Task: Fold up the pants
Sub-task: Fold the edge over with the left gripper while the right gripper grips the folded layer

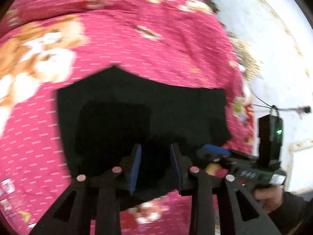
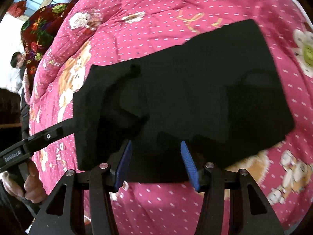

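Pants (image 2: pixel 185 98): black, lying as a compact, roughly rectangular bundle on the pink printed quilt (image 2: pixel 156 5) that covers the bed. Looks folded already, likely late in the task; layers cannot be told apart in the dark cloth.

Left claw (image 1: pixel 155 166): jaws parted, nothing between the blue pads (image 1: pixel 135 168), poised over the near edge of the bundle.

Right claw (image 2: pixel 155 162): jaws wide apart, empty, also at the near edge. Seen from the left camera, the right claw sits at the bundle's right corner.

Risks, as I judge them:
- Quilt is soft and rumpled; a pinch at the edge could take quilt along with cloth and drag the bundle askew.
- Black on black hides the layers; a grip may catch only the top ply and peel the fold open.
- Both views are blurred, so aim may be off.
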A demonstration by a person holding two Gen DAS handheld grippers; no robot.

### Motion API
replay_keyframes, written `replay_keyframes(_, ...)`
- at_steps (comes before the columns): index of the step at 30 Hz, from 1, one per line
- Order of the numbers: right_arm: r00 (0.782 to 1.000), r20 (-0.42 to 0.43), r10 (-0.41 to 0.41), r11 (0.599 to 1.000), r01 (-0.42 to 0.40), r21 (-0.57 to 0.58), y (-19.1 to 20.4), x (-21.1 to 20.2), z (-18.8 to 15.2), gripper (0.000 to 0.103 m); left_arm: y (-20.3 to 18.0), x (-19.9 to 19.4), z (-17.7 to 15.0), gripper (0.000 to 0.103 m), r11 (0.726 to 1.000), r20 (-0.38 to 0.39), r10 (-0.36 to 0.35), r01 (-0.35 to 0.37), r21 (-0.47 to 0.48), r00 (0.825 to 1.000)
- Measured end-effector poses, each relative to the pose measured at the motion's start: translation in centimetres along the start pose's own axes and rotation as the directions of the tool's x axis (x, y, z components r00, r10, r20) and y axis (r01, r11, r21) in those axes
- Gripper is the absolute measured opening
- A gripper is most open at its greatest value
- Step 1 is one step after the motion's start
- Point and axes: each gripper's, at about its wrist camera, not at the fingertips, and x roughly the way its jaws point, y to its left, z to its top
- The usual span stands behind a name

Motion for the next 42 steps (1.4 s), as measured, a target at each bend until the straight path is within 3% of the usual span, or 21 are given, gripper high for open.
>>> replay_keyframes(3, 0.999, -0.025, 0.024, 1.000, -0.024, 0.007, 0.5, 1.4, 0.8, 0.052, 3.4, -0.5, -0.3, 0.033, 0.995, 0.003, 0.071, -0.070, -0.068, 0.998)
replay_keyframes(8, 0.999, -0.034, 0.010, 0.999, -0.009, 0.032, 0.7, 1.9, 1.2, 0.052, 6.4, -0.8, -1.3, 0.033, 0.987, 0.002, 0.107, -0.105, -0.122, 0.994)
replay_keyframes(10, 0.999, -0.034, -0.001, 0.998, 0.003, 0.056, 0.3, 1.8, 1.0, 0.052, 6.7, -0.6, -1.5, 0.033, 0.985, -0.005, 0.110, -0.110, -0.131, 0.994)
replay_keyframes(14, 0.998, 0.056, 0.017, 0.992, -0.024, 0.122, -0.6, -0.6, 0.5, 0.052, 6.2, -0.4, -1.7, 0.033, 0.988, -0.003, 0.098, -0.098, -0.118, 0.995)
replay_keyframes(17, 0.998, 0.059, 0.033, 0.996, -0.038, 0.076, 0.1, -0.6, 0.6, 0.051, 5.6, -0.5, -1.6, 0.033, 0.991, 0.000, 0.091, -0.090, -0.098, 0.996)
replay_keyframes(18, 0.998, 0.054, 0.027, 0.998, -0.029, 0.047, 0.6, -0.4, 0.6, 0.046, 5.3, -0.4, -1.4, 0.033, 0.991, 0.001, 0.090, -0.090, -0.094, 0.996)
replay_keyframes(19, 0.999, 0.036, 0.007, 1.000, -0.007, 0.002, 1.4, 0.2, 0.7, 0.025, 5.2, -0.3, -1.3, 0.033, 0.992, 0.001, 0.093, -0.092, -0.091, 0.996)
replay_keyframes(20, 1.000, 0.019, -0.009, 1.000, 0.010, -0.025, 1.9, 0.7, 0.7, 0.014, 5.1, -0.2, -1.2, 0.033, 0.992, 0.000, 0.096, -0.096, -0.086, 0.995)
replay_keyframes(24, 0.988, -0.117, -0.096, 0.993, 0.088, -0.075, 1.5, 4.2, -0.6, 0.014, 5.5, 0.9, -1.6, 0.033, 0.991, -0.053, 0.101, -0.105, -0.080, 0.993)
replay_keyframes(29, 0.988, -0.102, -0.116, 0.992, 0.110, -0.055, 0.4, 2.7, -0.9, 0.013, 5.7, 1.0, -2.5, 0.033, 0.990, -0.081, 0.113, -0.119, -0.079, 0.990)
replay_keyframes(32, 0.993, -0.045, -0.113, 0.992, 0.110, -0.058, 0.7, 1.1, 0.0, 0.013, 5.6, 0.3, -1.9, 0.033, 0.990, -0.044, 0.112, -0.116, -0.081, 0.993)
replay_keyframes(36, 0.999, 0.018, -0.051, 0.994, 0.053, -0.097, 2.3, 0.4, 2.2, 0.013, 5.4, -0.1, 0.8, 0.033, 0.988, 0.011, 0.134, -0.133, -0.073, 0.991)
replay_keyframes(42, 1.000, 0.026, -0.011, 0.988, 0.015, -0.152, 4.9, 3.5, 7.2, 0.013, 5.4, 1.3, 4.8, 0.033, 0.979, 0.057, 0.200, -0.197, -0.048, 0.978)
